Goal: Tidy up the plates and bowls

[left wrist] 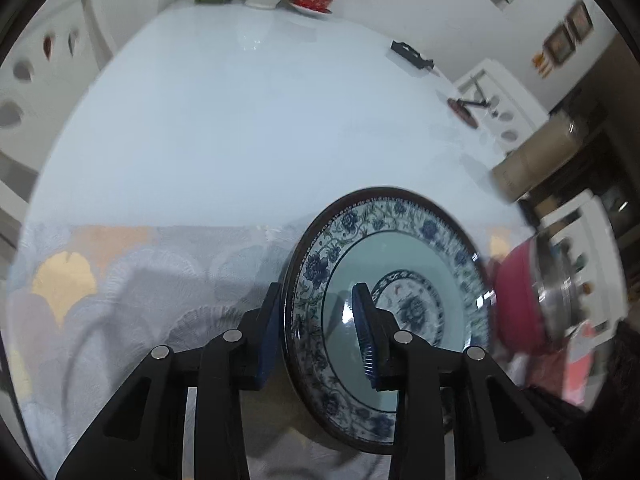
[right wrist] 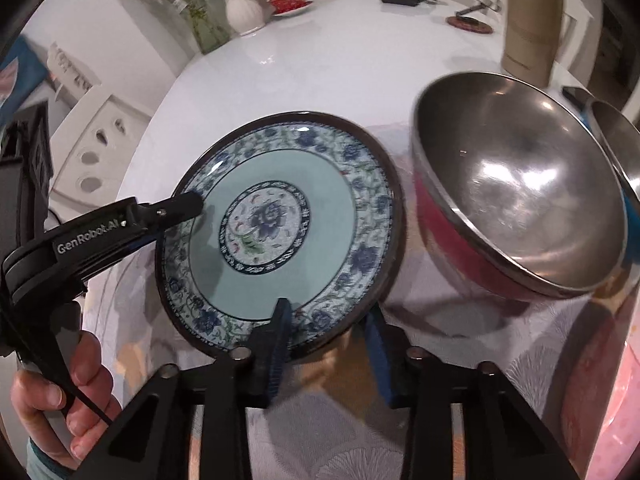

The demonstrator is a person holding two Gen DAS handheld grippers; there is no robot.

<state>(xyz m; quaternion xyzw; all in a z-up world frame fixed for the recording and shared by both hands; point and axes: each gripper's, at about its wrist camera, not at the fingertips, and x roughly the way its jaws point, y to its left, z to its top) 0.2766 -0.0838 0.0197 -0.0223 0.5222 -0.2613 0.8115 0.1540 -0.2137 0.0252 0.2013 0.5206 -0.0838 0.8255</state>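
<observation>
Gripping one plate [right wrist: 280, 216]: two grippers, left [left wrist: 320, 328], right [right wrist: 328, 344]; two bowls [right wrist: 520, 200]

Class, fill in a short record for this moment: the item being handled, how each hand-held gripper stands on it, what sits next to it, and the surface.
item: blue floral plate
left hand-held gripper: shut on the plate's rim, one finger over it, one under
right hand-held gripper: shut on the near rim of the same plate
neighbour: steel bowl with pink outside, right of the plate, tilted
surface: white table with patterned cloth
</observation>
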